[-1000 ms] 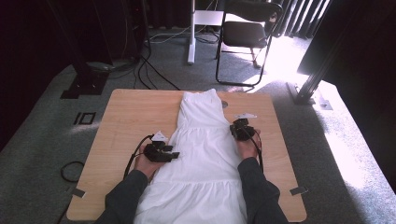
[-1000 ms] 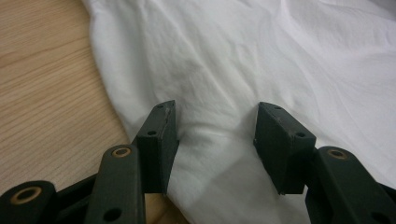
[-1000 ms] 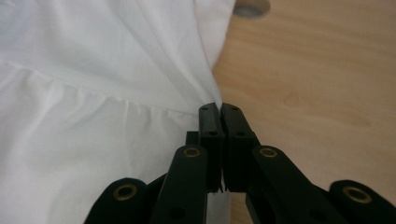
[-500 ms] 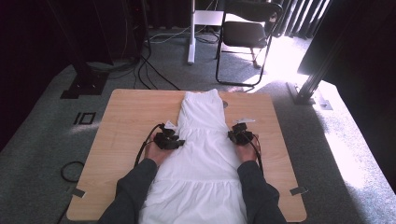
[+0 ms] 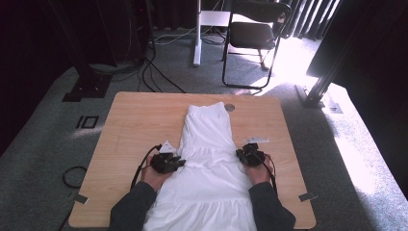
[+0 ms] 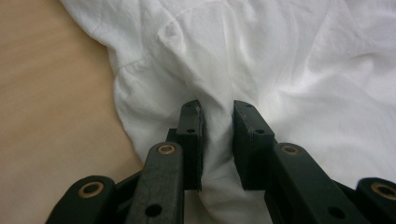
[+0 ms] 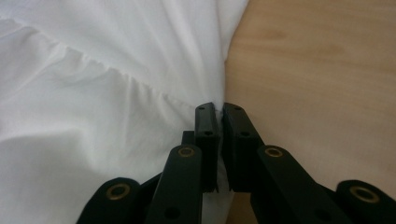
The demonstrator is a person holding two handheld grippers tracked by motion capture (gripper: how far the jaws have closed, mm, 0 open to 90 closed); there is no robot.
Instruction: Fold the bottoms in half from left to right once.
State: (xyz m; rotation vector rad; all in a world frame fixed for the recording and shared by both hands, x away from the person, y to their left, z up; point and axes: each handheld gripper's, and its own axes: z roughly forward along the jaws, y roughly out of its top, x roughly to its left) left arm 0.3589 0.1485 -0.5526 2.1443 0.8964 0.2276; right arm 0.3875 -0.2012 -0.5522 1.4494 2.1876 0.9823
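Note:
A white dress (image 5: 209,159) lies lengthwise on the wooden table (image 5: 139,115), top end far from me and skirt running off the near edge. My left gripper (image 5: 180,163) is at the dress's left edge by the gathered waist seam. Its jaws have just been closing, and a raised fold of the white dress (image 6: 289,60) is pinched between the pads of the left gripper (image 6: 217,109). My right gripper (image 5: 239,155) sits at the opposite edge. In its own view the right gripper (image 7: 219,108) is shut on the thin edge of the dress (image 7: 93,93).
Bare wood lies on both sides of the dress (image 6: 46,93) (image 7: 317,70). A small round disc (image 5: 230,107) sits on the table by the dress's top. On the carpet beyond stand a black folding chair (image 5: 255,33) and a white post (image 5: 197,33). A cable loop (image 5: 72,175) lies left.
The left gripper went forward to the dress's edge, then back toward me, and its jaws closed on a fold. The right gripper slid toward me along the right edge, still shut.

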